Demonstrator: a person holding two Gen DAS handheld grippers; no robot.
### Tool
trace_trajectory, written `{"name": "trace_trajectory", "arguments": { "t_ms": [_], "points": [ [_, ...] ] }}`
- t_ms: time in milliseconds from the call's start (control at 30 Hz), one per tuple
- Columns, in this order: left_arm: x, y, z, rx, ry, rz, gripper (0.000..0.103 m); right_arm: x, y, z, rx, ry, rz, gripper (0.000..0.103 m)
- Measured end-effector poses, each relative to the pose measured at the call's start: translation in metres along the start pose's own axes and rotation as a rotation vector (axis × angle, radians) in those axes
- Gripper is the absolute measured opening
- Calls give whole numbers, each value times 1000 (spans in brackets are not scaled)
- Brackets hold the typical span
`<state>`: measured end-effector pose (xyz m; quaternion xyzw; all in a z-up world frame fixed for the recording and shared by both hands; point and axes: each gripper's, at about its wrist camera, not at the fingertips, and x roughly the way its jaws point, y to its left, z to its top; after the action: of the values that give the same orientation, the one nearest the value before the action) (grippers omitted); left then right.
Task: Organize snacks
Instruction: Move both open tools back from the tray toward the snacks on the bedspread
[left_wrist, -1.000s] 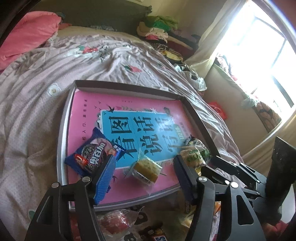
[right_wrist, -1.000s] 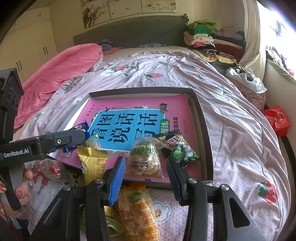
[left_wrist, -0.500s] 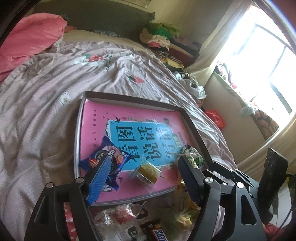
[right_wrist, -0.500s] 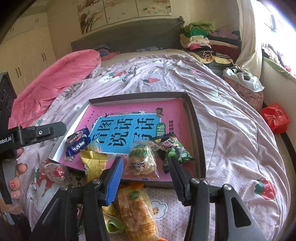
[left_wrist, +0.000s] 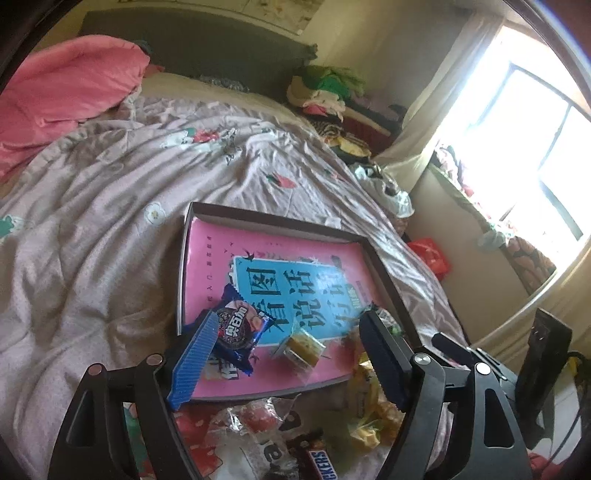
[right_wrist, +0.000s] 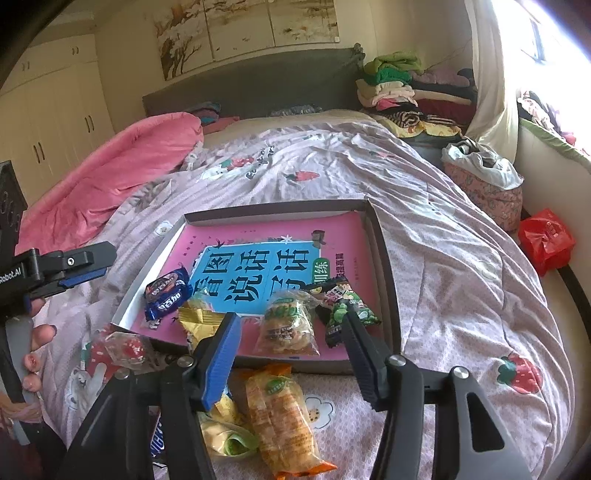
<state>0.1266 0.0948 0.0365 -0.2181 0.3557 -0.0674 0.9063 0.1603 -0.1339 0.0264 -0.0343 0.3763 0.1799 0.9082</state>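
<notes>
A shallow box (right_wrist: 384, 258) lined with a pink and blue book cover lies on the bed. In it are a blue cookie pack (right_wrist: 166, 291), a yellow wrapped snack (right_wrist: 197, 321), a clear bag of biscuits (right_wrist: 286, 325) and a green-black packet (right_wrist: 345, 306). On the quilt in front lie an orange snack bag (right_wrist: 280, 417), a red candy pack (right_wrist: 123, 349) and a Snickers bar (left_wrist: 321, 461). My right gripper (right_wrist: 291, 332) is open and empty above the near box edge. My left gripper (left_wrist: 288, 339) is open and empty over the cookie pack (left_wrist: 236, 328) and a yellow cake (left_wrist: 301, 347).
The purple quilt (right_wrist: 443, 229) covers the bed. A pink blanket (right_wrist: 122, 173) lies at the left. Folded clothes (right_wrist: 399, 85) are piled at the headboard. A red bag (right_wrist: 546, 243) lies beside the bed at the right. A window (left_wrist: 535, 122) is at the right.
Both grippers have pulled back and up from the box, so more of the bed and the loose snacks in front show. Both stay open and empty.
</notes>
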Motion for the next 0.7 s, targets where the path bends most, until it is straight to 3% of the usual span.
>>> {"name": "trace_trajectory", "arguments": {
  "t_ms": [133, 700],
  "points": [
    [-9, 0, 0, -7, -17, 9, 80, -6, 0, 1, 6, -11, -3, 63],
    [-43, -8, -9, 18, -54, 62, 80, -25, 9, 1, -2, -39, 23, 65]
  ]
}}
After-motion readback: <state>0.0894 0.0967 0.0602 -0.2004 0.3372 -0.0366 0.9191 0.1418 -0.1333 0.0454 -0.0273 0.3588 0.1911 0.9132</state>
